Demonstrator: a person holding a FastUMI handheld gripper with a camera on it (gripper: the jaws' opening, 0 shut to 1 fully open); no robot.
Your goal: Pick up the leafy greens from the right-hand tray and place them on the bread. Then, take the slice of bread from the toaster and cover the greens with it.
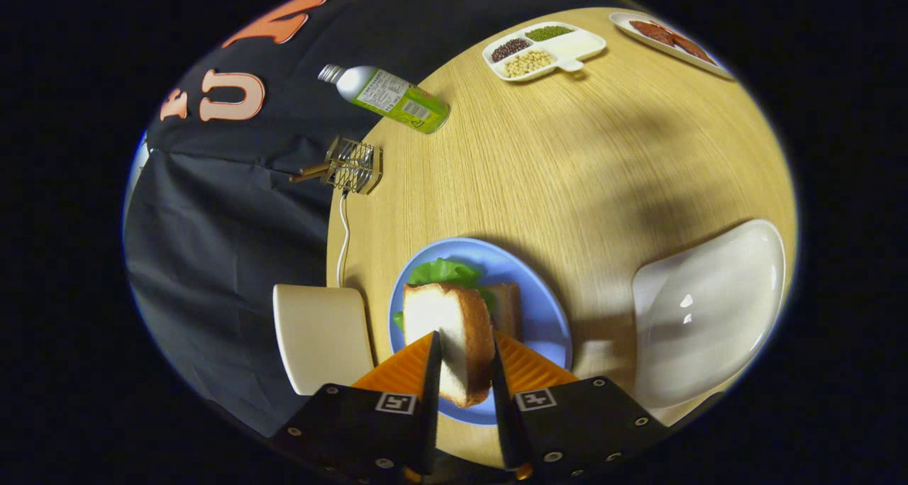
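My gripper is shut on a slice of bread, held on edge between both fingers. Just beyond the fingertips lies a blue plate. On it rest the leafy greens over another bread slice, whose brown crust edge shows beside the held slice. The held slice hangs over the plate and hides much of the greens. To the left of the plate stands the cream toaster, with its white cord running away from it. On the right sits an empty white tray.
Farther across the round wooden table lie a small wire rack, a bottle on its side, a divided dish of beans and a plate with dark red slices. The table's left edge falls off to black cloth.
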